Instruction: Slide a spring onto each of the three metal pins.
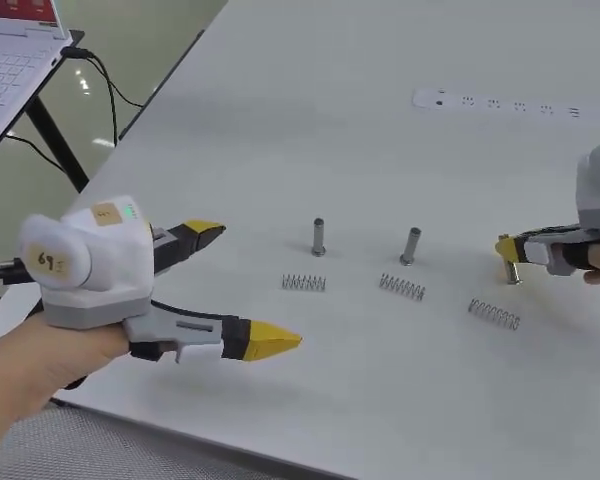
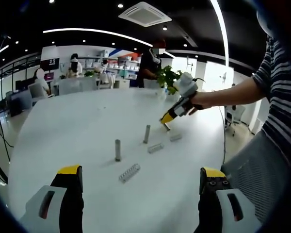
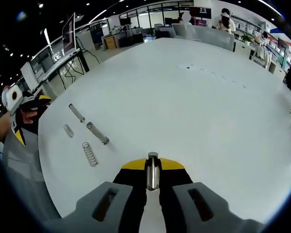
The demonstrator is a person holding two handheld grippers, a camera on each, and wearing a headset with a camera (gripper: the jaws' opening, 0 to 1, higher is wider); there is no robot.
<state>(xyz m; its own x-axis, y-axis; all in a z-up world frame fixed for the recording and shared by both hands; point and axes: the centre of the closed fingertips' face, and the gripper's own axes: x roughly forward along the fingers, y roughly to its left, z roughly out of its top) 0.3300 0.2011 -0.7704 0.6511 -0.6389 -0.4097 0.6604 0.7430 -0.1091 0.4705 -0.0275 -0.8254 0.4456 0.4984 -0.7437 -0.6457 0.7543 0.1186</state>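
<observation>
Two metal pins stand upright on the white table, the left pin (image 1: 318, 237) (image 2: 118, 150) and the middle pin (image 1: 411, 245) (image 2: 147, 134). In front of each of the three pins lies one spring: left spring (image 1: 303, 283), middle spring (image 1: 401, 288), right spring (image 1: 494, 315). My right gripper (image 1: 508, 250) (image 3: 153, 164) is shut on the third pin (image 1: 513, 271) (image 3: 153, 177) at the table's right. My left gripper (image 1: 242, 287) (image 2: 140, 171) hovers open at the near left, nothing between its jaws, well short of the left spring (image 2: 129, 172).
A white power strip (image 1: 500, 105) lies at the far right of the table (image 1: 310, 130). A laptop (image 1: 10, 50) sits on a stand off the table's left edge, with cables hanging. Several people are in the room beyond the table.
</observation>
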